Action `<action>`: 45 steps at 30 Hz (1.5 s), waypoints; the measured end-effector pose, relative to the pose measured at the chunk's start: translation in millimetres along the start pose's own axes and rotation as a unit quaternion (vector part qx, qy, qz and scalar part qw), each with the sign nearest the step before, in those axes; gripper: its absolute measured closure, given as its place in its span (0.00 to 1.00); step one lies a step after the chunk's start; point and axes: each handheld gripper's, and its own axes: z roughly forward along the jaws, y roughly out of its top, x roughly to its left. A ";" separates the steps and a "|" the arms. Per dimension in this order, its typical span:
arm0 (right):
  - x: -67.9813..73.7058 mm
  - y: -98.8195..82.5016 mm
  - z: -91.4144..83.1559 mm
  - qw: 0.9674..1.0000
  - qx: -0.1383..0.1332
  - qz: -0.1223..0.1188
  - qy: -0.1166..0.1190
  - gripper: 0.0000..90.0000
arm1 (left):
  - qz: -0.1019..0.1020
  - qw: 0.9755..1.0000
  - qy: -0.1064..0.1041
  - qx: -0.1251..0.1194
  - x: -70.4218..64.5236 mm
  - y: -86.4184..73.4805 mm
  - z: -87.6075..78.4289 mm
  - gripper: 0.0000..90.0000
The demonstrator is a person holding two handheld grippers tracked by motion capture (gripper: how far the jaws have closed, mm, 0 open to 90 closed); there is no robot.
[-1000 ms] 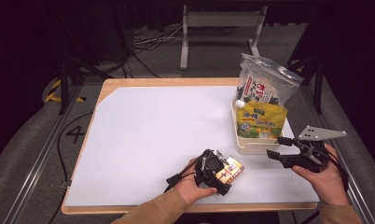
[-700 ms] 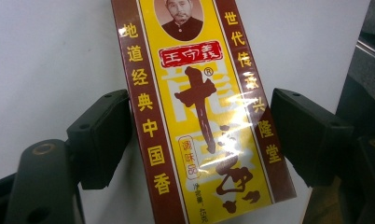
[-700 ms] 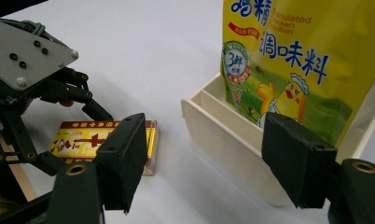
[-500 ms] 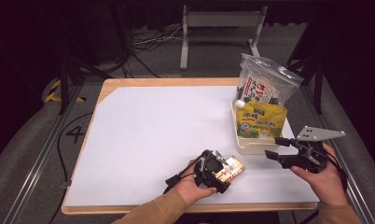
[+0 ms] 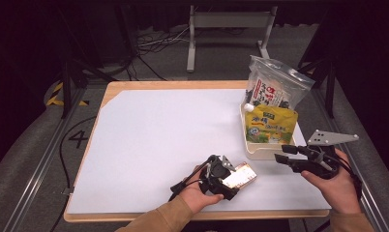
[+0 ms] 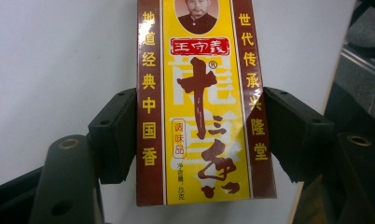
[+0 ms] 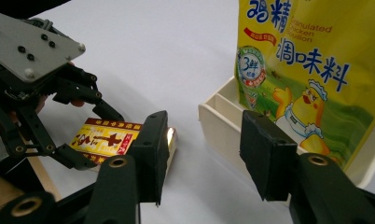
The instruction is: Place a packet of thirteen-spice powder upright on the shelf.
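Note:
A yellow and dark-red seasoning box (image 6: pixel 199 93) lies flat on the white table near its front edge (image 5: pixel 242 175). My left gripper (image 5: pixel 231 179) reaches over it. Its jaws have just been closing, and both pads now press the box's long sides (image 6: pixel 199 135). My right gripper (image 5: pixel 280 153) hovers to the right, pointing left past the tray's front corner. Its jaws have just been closing too, with nothing between them (image 7: pixel 206 149). The right gripper view looks toward the box (image 7: pixel 106 137) and the left gripper (image 7: pixel 94 135).
A cream tray (image 5: pixel 260 153) stands at the table's right edge with a yellow chicken-seasoning pouch (image 5: pixel 270 123) upright in it. A clear bag with a printed label (image 5: pixel 275 89) stands behind it. The wooden table edge (image 5: pixel 197 215) runs along the front.
The left jaws have drawn in against the box's sides. The right jaws stand narrower than before. Both hands have kept their place.

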 end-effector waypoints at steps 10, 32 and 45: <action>10.4 10.1 -7.4 1.000 -0.009 -0.013 0.001 0.57 | 0.006 0.998 0.014 -0.060 -3.1 -1.5 -25.0 0.36; 28.2 42.4 -12.6 0.999 0.031 0.027 0.033 0.61 | 0.015 0.983 0.065 -0.170 -9.9 -8.5 -48.1 0.36; 36.7 57.6 7.8 0.995 0.066 0.053 0.055 0.55 | 0.028 0.975 0.081 -0.204 -13.4 -10.8 -52.9 0.36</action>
